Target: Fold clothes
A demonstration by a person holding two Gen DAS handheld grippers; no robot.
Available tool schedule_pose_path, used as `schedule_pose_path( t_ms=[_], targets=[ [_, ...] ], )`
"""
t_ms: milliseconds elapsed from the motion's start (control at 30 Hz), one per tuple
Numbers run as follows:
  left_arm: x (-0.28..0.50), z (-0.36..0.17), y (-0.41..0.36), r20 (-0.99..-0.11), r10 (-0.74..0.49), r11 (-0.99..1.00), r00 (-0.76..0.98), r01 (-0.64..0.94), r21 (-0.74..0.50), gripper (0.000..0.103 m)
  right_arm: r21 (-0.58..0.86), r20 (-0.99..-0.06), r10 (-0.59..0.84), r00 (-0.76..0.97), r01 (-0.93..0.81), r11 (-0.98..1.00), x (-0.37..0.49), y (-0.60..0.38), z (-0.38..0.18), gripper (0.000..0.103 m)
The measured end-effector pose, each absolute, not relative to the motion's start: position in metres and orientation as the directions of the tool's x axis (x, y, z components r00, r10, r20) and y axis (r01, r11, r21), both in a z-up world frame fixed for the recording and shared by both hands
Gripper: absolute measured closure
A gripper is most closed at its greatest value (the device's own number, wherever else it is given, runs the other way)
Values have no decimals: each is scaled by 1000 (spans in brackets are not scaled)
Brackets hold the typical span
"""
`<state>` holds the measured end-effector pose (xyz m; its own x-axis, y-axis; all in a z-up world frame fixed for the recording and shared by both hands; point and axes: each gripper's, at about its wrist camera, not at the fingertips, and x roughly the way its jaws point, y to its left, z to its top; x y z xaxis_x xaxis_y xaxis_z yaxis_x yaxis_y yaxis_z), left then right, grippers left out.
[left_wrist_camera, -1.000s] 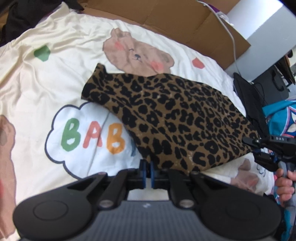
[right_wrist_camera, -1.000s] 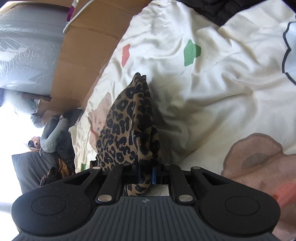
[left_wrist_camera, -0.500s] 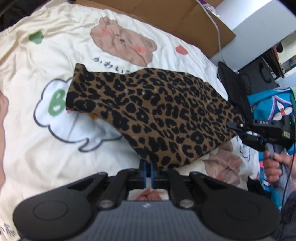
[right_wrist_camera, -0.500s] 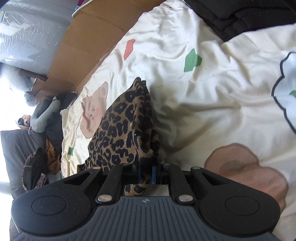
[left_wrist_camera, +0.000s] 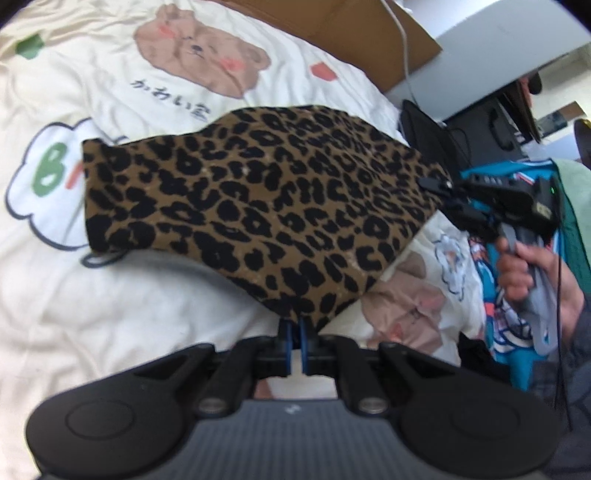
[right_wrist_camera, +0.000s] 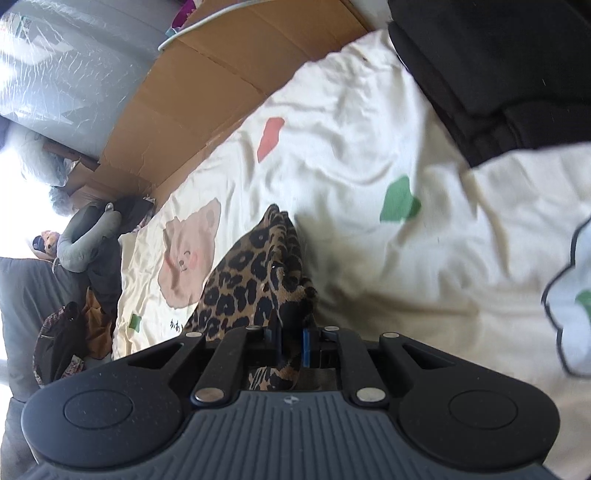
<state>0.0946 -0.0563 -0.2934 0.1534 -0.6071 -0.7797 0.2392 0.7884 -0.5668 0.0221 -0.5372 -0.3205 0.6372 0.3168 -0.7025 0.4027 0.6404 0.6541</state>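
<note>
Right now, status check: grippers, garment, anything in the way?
Left gripper shut on leopard-print garment near edge. Right gripper shut on its other end. Garment held over bear-print sheet. Black clothing lies apart at sheet's far side.

Cream bear-print bedspread (left_wrist_camera: 122, 295), brown cardboard sheet (right_wrist_camera: 207, 92) along far edge, grey wall (left_wrist_camera: 491, 33), bright daylight at side

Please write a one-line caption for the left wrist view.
Both tongs hold a leopard-print garment above a bear-print blanket.
</note>
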Motion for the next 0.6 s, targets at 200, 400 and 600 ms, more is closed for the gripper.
schedule_pose_path(
  t_ms=[200,400,600],
  targets=[
    [88,-295,-50,-793,-599,786,112,266,-557,99,627,-717,297,631,397,671,36,-544,-312,94],
    [96,-292,-26,-801,-580,808,151,235,-540,99,591,-742,281,608,397,702,50,-550,-312,94],
    [110,-286,-5,-802,-563,824,198,211,-526,98,554,-771,261,580,410,725,65,-559,-316,94]
  ],
)
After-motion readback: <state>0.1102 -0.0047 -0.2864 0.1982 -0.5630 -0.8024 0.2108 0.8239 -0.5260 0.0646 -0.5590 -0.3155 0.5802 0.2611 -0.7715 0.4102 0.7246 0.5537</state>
